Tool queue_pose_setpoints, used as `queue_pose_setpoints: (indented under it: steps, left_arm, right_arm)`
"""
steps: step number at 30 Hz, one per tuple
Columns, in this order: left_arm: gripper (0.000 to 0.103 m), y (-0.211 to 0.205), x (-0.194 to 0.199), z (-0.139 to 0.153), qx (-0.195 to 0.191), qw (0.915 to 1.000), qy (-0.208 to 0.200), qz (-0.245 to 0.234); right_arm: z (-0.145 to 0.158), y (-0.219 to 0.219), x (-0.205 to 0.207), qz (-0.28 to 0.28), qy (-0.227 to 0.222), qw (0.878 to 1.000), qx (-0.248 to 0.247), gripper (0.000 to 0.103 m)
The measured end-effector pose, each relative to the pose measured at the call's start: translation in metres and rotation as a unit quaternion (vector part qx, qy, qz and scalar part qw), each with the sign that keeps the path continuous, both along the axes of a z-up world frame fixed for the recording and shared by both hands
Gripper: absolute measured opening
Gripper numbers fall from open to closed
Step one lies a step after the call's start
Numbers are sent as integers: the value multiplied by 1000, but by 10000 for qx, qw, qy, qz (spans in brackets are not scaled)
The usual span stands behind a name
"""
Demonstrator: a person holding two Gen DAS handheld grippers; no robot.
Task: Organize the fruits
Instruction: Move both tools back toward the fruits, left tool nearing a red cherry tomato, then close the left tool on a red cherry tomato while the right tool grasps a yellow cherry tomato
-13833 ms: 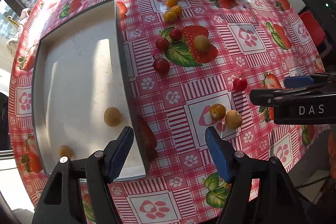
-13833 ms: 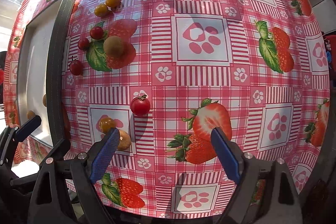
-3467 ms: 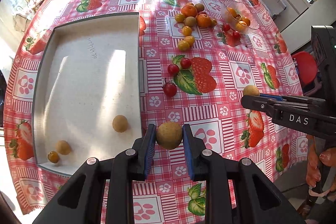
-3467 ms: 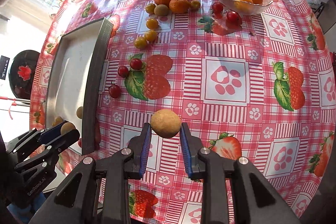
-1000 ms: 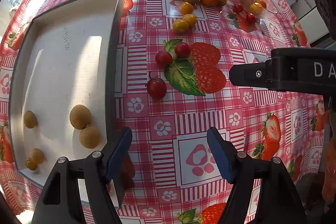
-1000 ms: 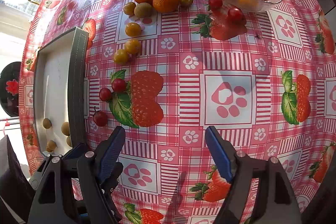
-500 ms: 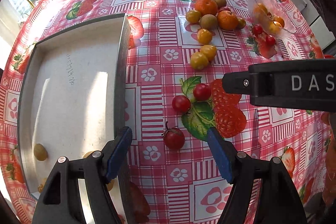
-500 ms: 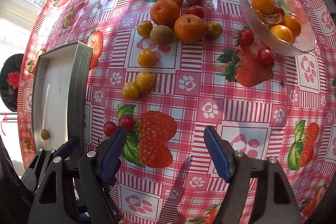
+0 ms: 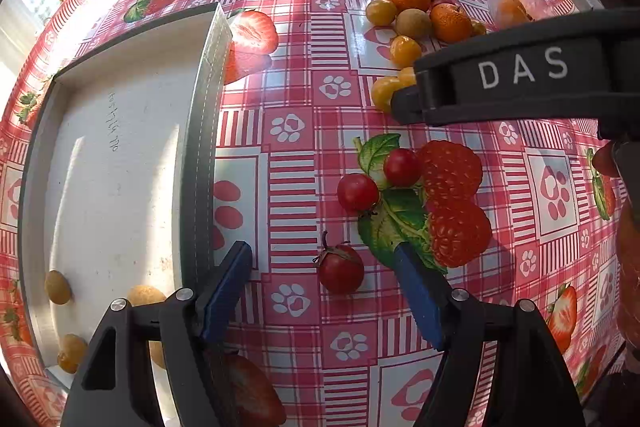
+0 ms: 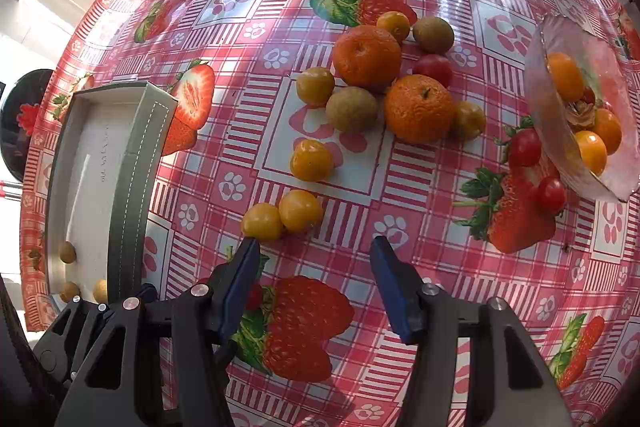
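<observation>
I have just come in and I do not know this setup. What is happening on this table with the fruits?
A person with two handheld grippers is sorting fruit. Both are open and hold nothing. The left gripper hangs over a red cherry tomato beside the grey tray, where a few small brown fruits lie. The right gripper points at two yellow cherry tomatoes. Tangerines, kiwis and a glass bowl with fruit lie beyond.

Both grippers spread wide, holding nothing — the left gripper (image 9: 326, 291) hovers low with blue pads apart, the right gripper (image 10: 316, 281) likewise gaping, its black body reaching across just ahead of the left.
</observation>
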State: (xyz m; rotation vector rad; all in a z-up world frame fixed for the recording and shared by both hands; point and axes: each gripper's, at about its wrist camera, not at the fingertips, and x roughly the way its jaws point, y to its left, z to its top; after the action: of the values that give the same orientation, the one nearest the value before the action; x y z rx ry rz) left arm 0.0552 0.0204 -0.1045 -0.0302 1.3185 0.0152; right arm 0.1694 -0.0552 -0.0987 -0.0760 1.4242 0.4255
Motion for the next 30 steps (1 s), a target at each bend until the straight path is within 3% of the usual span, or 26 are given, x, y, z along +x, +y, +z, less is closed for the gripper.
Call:
queue_pose_setpoints:
  steps: [3, 4, 6, 8, 10, 13, 19, 30]
  left_arm:
    - [73, 0, 1, 0, -12, 10000, -1, 21]
    - [70, 0, 1, 1, -3, 10000, -5, 60]
    - [64, 4, 2, 3, -16, 9999, 5, 162]
    - [47, 8, 4, 4, -50, 9997, 10, 230]
    - [39, 14, 7, 6, -161, 9994, 52, 286]
    - [39, 23, 8, 6, -327, 9986, 70, 422]
    - [39, 16, 5, 5, -16, 9999, 94, 140]
    - [40, 2, 5, 8, 101, 9998, 178, 72]
  right_arm:
    - [0, 15, 6, 179, -131, 9997, -67, 36]
    - [-1, 18, 7, 217, -135, 9996, -86, 23]
    - [-2, 21, 10, 177, -96, 9998, 9, 23]
    - [-1, 16, 9, 69, -28, 9999, 111, 23]
    - [1, 5, 5, -82, 38, 9997, 219, 22]
    - [5, -13, -6, -297, 135, 9988, 360, 22]
    - [4, -47, -35, -643, 314, 9959, 560, 22]
    - [-2, -85, -58, -1017, 499, 9900, 846, 22]
